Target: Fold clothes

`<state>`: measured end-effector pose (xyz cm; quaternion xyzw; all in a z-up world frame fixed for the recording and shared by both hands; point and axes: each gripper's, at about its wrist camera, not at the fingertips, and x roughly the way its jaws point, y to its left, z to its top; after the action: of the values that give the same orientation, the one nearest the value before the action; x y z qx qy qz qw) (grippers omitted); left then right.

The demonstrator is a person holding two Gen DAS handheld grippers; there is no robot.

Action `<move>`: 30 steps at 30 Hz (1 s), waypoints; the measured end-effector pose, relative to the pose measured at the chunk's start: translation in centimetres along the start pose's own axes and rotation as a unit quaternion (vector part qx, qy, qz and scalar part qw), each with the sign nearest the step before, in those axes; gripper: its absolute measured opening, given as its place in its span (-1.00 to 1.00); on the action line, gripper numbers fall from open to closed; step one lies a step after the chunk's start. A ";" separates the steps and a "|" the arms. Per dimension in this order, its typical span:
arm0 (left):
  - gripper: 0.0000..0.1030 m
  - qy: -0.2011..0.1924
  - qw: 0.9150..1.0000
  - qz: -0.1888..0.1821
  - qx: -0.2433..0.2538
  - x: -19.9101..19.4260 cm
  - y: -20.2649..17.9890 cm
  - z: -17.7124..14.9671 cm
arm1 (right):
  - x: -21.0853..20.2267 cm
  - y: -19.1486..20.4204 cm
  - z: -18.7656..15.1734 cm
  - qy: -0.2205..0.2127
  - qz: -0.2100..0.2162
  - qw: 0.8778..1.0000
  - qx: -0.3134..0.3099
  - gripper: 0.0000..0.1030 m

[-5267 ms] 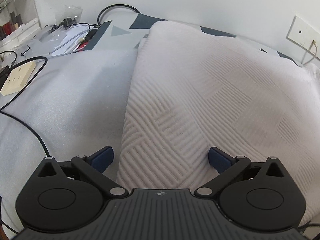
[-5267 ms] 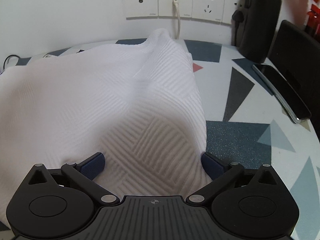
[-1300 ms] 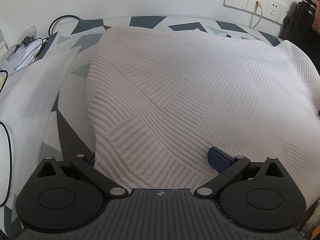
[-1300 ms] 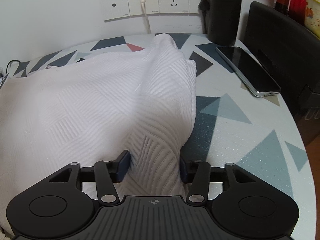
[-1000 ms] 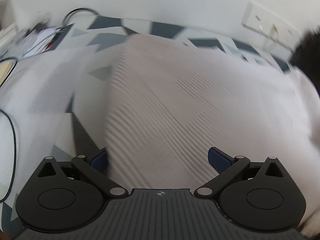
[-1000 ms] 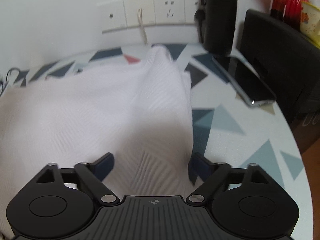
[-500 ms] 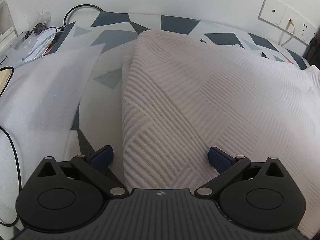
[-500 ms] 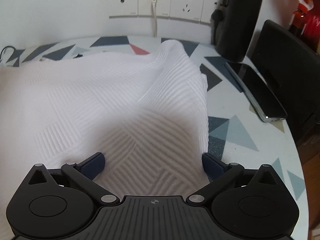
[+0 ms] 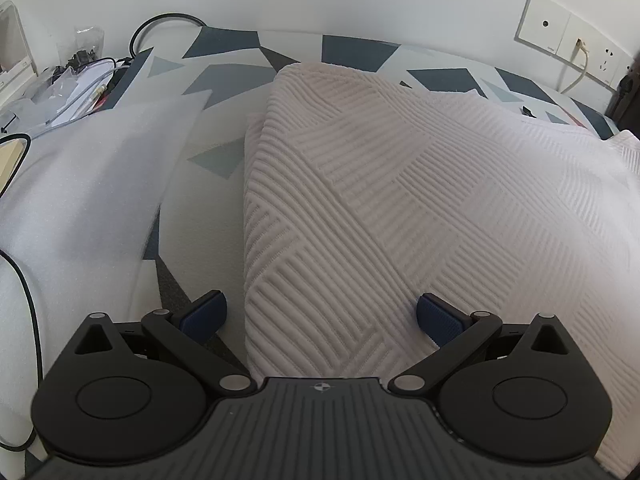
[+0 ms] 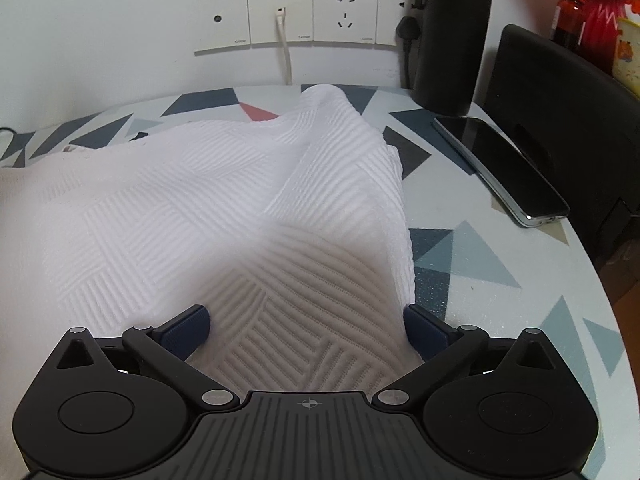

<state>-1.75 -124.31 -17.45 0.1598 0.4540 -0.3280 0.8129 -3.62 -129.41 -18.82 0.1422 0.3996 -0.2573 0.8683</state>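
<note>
Both grippers point steeply down over the table (image 10: pixel 500 280), which has a pattern of blue and grey triangles. The left gripper (image 9: pixel 320 314) has its jaws spread wide; the folded left edge of the white textured garment (image 9: pixel 400 200) lies between the blue pads, and neither pad presses on it. The right gripper (image 10: pixel 306 330) has just been opening and now stands wide as well, with the right edge of the garment (image 10: pixel 240 220) loose between its pads. The garment lies spread on the table, thick and doubled, with a woven pattern of striped squares; one corner rises in a soft ridge toward the wall sockets (image 10: pixel 344 12). A phone (image 10: pixel 500 164) lies on the table, apart from the garment.
</note>
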 end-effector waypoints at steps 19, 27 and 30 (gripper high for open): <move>1.00 -0.002 1.000 0.004 -0.003 0.1 0.0 0.0 | 0.9 -0.4 0.9 0.019 -0.003 1.000 0.017 0.99; 1.00 -0.003 1.000 0.005 -0.004 0.1 0.0 0.0 | 0.9 -0.3 0.9 0.019 -0.003 1.000 0.015 0.99; 1.00 -0.003 1.000 0.006 -0.004 0.2 0.0 0.0 | 1.0 -0.4 0.9 0.020 -0.003 1.000 0.015 0.99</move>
<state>-1.72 -124.39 -17.58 0.1583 0.4519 -0.3222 0.8166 -2.72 -130.46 -18.99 0.1594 0.4136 -0.2629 0.8570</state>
